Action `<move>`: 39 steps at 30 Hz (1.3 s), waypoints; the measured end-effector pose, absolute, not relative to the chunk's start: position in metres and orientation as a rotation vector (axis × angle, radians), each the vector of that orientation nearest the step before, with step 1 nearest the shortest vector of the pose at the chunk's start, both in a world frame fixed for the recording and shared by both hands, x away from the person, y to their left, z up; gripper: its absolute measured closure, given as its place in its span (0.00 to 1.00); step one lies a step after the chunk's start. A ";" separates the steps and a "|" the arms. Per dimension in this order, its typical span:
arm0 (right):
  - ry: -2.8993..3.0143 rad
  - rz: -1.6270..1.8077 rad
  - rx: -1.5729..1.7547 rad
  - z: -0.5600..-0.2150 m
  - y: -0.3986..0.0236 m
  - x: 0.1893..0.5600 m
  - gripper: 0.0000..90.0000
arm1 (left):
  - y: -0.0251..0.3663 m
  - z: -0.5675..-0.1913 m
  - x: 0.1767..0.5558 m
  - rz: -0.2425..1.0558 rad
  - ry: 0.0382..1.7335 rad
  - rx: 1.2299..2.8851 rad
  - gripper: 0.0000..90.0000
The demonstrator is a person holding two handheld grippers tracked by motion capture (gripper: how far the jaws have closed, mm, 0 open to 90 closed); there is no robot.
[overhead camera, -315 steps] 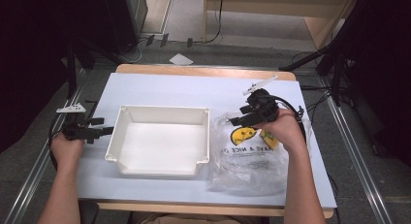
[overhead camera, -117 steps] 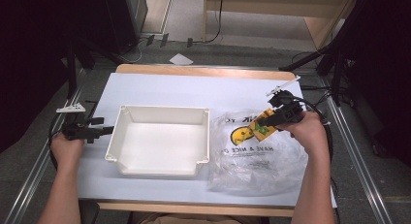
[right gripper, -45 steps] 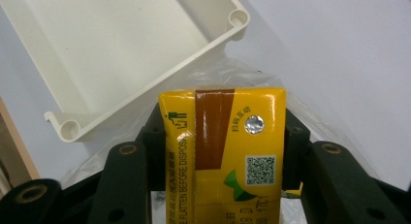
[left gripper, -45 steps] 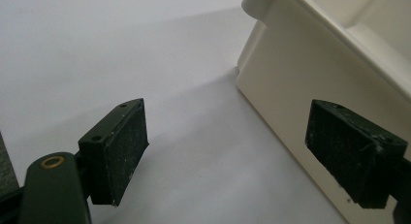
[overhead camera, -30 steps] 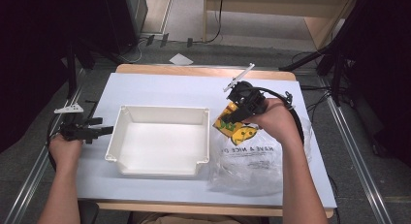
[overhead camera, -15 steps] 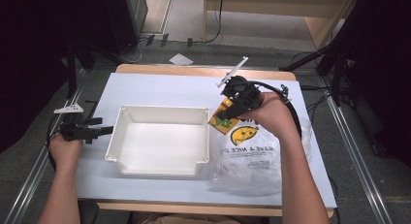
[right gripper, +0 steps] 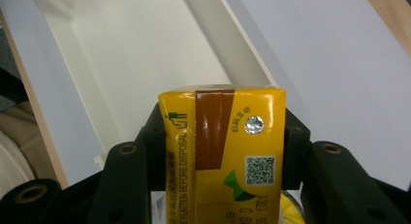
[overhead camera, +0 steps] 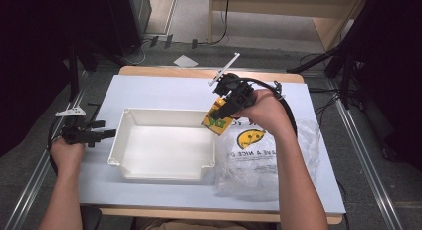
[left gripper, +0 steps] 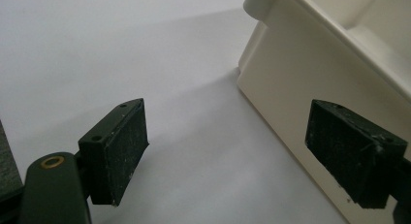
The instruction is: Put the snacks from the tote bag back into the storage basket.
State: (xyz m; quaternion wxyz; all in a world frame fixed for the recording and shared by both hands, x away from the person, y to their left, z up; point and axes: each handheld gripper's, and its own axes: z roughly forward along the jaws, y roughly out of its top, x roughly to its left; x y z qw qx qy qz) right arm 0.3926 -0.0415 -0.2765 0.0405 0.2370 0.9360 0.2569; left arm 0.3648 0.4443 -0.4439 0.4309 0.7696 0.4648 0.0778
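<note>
My right gripper point(overhead camera: 225, 106), just right of centre in the high view, is clamped on a yellow and brown drink carton point(overhead camera: 217, 120), which hangs tilted over the right rim of the white rectangular plastic tray point(overhead camera: 164, 172). Below and right of it lies a clear plastic bag printed with a yellow smiley face point(overhead camera: 259, 155). At the left edge, my left gripper point(overhead camera: 102, 135) rests on the white tabletop point(overhead camera: 164, 93), jaws apart, just beside the tray's left wall.
</note>
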 end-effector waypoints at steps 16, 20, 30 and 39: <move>2.876 0.830 0.688 -0.279 -0.017 0.403 0.60 | 0.446 -0.444 0.365 0.191 1.160 1.909 0.18; 2.886 0.822 0.694 -0.283 -0.011 0.405 0.60 | 0.446 -0.444 0.365 0.191 1.160 1.910 0.18; 2.915 0.794 0.681 -0.301 0.005 0.408 0.60 | 0.446 -0.444 0.365 0.190 1.159 1.908 0.18; 2.923 0.758 0.670 -0.318 0.018 0.411 0.60 | 0.446 -0.443 0.365 0.191 1.158 1.908 0.18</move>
